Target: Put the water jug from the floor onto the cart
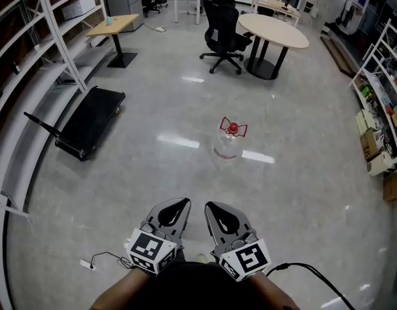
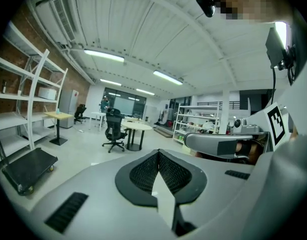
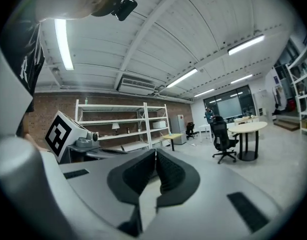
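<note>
The water jug point(image 1: 228, 142) is clear with a red cap and a red handle. It stands upright on the floor, ahead of both grippers and well apart from them. The cart point(image 1: 90, 119) is a flat black platform trolley at the left, with its handle lying low toward me; it also shows in the left gripper view point(image 2: 26, 169). My left gripper point(image 1: 185, 201) and right gripper point(image 1: 208, 205) are side by side at the bottom, both shut and empty. The left gripper's pads point(image 2: 158, 152) meet at the tip, and the right gripper's pads point(image 3: 155, 150) do too.
White shelving point(image 1: 30, 50) runs along the left wall behind the cart. A black office chair point(image 1: 224, 31) and a round table point(image 1: 273, 31) stand beyond the jug. Shelves and cardboard boxes point(image 1: 379, 147) line the right side. A cable with a plug point(image 1: 88, 263) lies near my left.
</note>
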Action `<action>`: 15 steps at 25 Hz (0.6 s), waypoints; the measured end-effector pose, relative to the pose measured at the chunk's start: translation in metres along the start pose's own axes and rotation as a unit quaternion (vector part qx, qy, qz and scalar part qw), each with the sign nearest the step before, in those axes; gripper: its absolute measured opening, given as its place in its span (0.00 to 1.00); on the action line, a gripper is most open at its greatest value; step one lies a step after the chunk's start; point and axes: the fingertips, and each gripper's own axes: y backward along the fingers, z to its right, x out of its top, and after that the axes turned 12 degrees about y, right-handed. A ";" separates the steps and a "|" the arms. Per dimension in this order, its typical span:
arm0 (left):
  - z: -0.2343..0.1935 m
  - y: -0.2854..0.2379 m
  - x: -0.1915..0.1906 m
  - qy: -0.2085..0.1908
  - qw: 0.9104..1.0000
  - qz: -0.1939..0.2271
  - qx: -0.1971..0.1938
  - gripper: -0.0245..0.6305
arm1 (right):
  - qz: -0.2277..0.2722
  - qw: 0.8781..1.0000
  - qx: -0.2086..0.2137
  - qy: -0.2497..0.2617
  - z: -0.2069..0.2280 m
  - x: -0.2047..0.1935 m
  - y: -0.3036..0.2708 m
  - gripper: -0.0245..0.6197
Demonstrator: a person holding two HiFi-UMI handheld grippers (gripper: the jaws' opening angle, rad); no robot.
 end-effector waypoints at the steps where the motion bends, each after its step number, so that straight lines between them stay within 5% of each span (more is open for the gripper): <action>1: -0.010 -0.015 0.005 -0.001 1.000 -0.005 -0.010 0.04 | -0.002 1.000 -0.012 -0.001 0.013 -0.002 -0.013 0.04; 15: -0.185 -0.198 0.118 -0.031 0.990 -0.063 -0.124 0.04 | -0.001 0.988 -0.153 -0.014 0.164 0.024 -0.231 0.04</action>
